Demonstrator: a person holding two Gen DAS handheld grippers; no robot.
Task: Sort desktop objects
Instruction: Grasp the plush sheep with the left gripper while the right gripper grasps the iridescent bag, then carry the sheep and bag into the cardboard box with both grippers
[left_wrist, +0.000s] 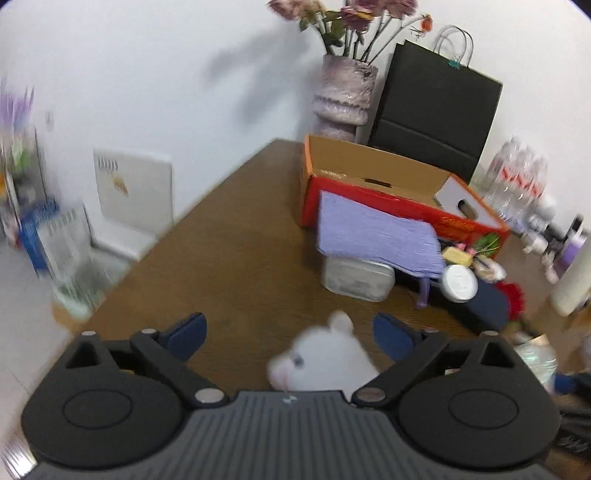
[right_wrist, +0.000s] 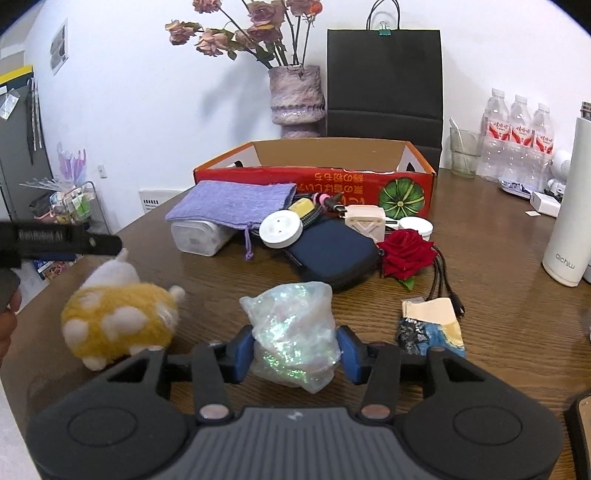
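Sorting looks barely begun. Nearest me, my right gripper (right_wrist: 295, 356) has its blue pads at either side of a crumpled iridescent plastic bag (right_wrist: 293, 332) sitting on the brown wooden table (right_wrist: 498, 266); pads look to touch the film, but I cannot tell whether they are pressing or slack. My left gripper (left_wrist: 290, 334) stands released, jaws spread wide, with the yellow-and-white plush toy (left_wrist: 325, 360) low between them, untouched by either pad. Just right of the bag lies a small blue-and-cream patterned pouch (right_wrist: 430, 325). Further out, a loose heap: red fabric rose (right_wrist: 406, 254), dark navy zip case (right_wrist: 332, 254), round white disc (right_wrist: 280, 229), lilac knitted drawstring bag (right_wrist: 232, 203) draped over a clear plastic tub (right_wrist: 199, 236). Behind the heap, the orange-red cardboard box (right_wrist: 314, 184) shows nothing inside from here, so everything is left to do.
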